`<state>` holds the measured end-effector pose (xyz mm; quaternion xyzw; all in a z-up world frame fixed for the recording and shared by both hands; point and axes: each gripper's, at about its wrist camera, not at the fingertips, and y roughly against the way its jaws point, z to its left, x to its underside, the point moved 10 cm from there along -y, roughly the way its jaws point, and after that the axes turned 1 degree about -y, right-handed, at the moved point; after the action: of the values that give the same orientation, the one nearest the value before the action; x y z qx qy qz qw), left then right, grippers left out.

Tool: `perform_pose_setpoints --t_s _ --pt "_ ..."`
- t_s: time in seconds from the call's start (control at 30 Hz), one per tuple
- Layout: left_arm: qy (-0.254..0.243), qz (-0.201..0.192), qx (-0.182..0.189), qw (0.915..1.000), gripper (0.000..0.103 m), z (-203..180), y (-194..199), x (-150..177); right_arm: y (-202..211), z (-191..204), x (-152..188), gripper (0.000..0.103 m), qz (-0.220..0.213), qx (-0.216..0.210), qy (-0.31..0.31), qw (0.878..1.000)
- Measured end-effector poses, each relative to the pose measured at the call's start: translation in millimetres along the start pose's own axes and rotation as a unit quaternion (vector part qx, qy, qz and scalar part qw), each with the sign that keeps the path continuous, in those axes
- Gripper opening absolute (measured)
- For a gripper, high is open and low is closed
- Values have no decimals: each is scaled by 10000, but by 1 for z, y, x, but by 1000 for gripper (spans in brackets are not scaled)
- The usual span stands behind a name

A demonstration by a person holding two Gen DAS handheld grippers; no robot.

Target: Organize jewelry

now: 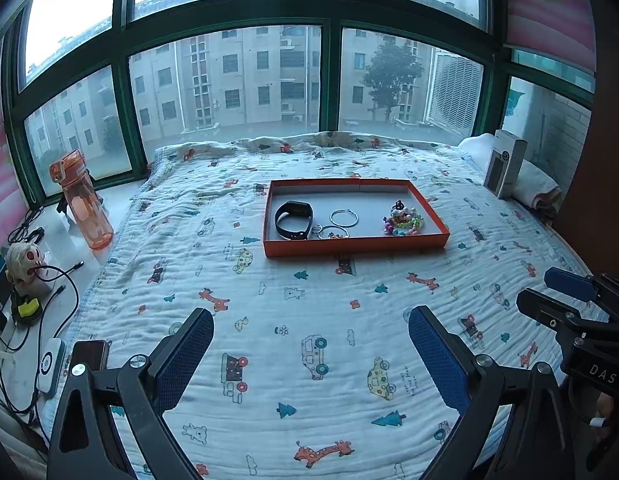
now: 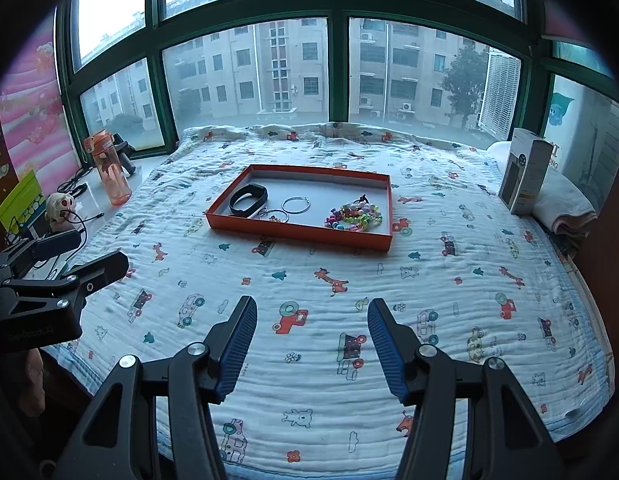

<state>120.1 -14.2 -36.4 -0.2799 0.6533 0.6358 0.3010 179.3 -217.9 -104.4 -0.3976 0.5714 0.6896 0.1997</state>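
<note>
An orange tray (image 1: 353, 245) (image 2: 293, 233) with a grey floor lies on the patterned quilt. Inside it are a black wristband (image 1: 293, 220) (image 2: 248, 199), a silver hoop (image 1: 344, 218) (image 2: 296, 204), smaller rings with a charm (image 1: 329, 233) (image 2: 272, 216) and a heap of coloured bead bracelets (image 1: 403, 220) (image 2: 355, 216). My left gripper (image 1: 311, 314) (image 2: 93, 252) hangs open above the quilt, well short of the tray. My right gripper (image 2: 311, 306) (image 1: 549, 288) is also open, with nothing between its blue pads.
A white box (image 1: 505, 168) (image 2: 527, 172) stands on folded towels (image 2: 565, 208) at the right. An orange bottle (image 1: 83, 200) (image 2: 109, 168), a small skull figure (image 1: 25, 260) (image 2: 59, 206), cables and a phone (image 1: 89, 354) crowd the left sill. Windows close off the far side.
</note>
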Motion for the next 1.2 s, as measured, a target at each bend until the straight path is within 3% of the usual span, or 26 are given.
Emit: perform_pose_setpoints --t_s 1.2 --pt "98 215 12 9997 103 2 -26 12 -18 2 9 63 250 -121 -105 9996"
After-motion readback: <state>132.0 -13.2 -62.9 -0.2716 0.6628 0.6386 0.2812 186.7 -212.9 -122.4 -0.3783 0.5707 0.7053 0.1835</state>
